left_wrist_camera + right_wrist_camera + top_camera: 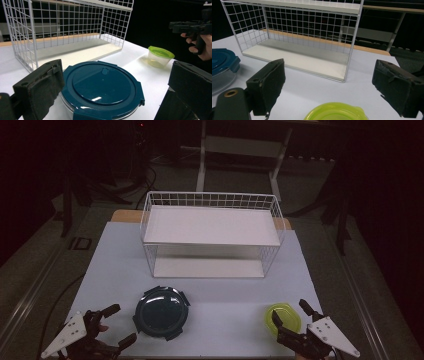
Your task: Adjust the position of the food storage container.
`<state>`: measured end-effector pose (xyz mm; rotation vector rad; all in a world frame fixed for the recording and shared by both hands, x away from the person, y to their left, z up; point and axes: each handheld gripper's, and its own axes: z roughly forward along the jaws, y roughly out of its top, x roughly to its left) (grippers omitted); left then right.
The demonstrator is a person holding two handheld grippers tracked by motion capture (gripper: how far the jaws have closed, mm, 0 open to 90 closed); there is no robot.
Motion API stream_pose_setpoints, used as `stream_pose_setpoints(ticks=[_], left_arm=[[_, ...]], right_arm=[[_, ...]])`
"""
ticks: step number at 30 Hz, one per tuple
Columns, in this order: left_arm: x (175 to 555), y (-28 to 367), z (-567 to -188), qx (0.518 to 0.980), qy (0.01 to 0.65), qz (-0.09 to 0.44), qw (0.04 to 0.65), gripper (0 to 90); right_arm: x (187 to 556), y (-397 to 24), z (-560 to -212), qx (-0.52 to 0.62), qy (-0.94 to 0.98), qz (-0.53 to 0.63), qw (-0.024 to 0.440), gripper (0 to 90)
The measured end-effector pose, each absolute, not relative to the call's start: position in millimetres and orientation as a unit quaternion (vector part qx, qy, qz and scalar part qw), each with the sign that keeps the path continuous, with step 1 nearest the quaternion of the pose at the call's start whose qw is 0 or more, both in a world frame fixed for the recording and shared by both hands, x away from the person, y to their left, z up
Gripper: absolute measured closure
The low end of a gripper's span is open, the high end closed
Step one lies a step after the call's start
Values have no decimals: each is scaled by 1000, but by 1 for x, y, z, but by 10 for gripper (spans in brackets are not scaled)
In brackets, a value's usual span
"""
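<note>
1. The left gripper [119, 324] hovers at the near left corner of the table [225, 290]; its jaws are wide open and hold nothing. The hand behind it is partly cut off by the bottom edge of the high view.
2. Just beside it, to the right, the round container with the dark blue lid [162, 313] stands on the table — in the left gripper view its near rim is cut off.
3. Behind, in the middle, stands the white wire shelf [212, 236], well apart from both containers.
4. The small container with the green lid [284, 318] stands near the right edge, between the open jaws of the right gripper [290, 313] — whether a jaw touches it is hard to tell.
</note>
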<state>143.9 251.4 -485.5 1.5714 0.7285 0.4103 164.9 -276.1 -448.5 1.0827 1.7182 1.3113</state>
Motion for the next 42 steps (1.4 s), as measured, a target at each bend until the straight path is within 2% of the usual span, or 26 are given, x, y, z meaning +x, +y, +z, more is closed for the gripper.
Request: stream_pose_setpoints(ticks=[11,16,19,25,31,35,37,42], left_arm=[[139,253,-470,681,312,181,637,0],[142,268,-453,684,312,163,639,0],[146,277,-447,697,310,172,623,0],[155,284,-446,715,309,170,604,57],[165,288,-462,729,313,149,590,236],[168,285,-474,742,323,129,572,409],[170,278,-484,767,323,114,542,485],[175,274,-498,791,338,101,500,696]], right_arm=[[161,-278,-444,419,659,512,357,112],[162,-278,-443,420,659,512,357,112],[162,-278,-443,421,658,511,358,112],[163,-278,-443,421,659,511,357,112],[164,-279,-444,421,660,511,355,112],[164,-279,-444,422,661,510,355,112],[164,-278,-445,421,661,510,355,112],[164,-278,-445,420,663,509,353,112]])
